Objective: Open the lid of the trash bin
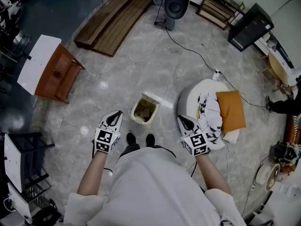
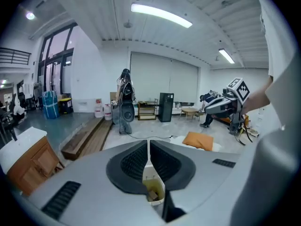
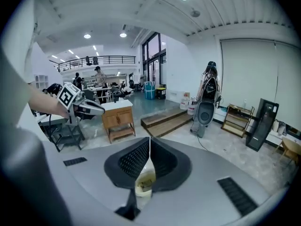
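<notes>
On the floor [image 1: 141, 65], just ahead of our shoes [image 1: 140, 139], the bin [image 1: 136, 114] stands with its lid [image 1: 153, 97] tipped up at the far edge. Its yellowish inside shows, with a brown scrap in it. We hold the left claw [image 1: 115, 115] just beside the bin on its left and the right claw [image 1: 182, 120] near it on its right, and neither touches it. Each claw has its jaws pressed together with nothing between them. A white cushion [image 1: 197, 100] with an orange pillow [image 1: 230, 109] on it lies to the bin's right.
</notes>
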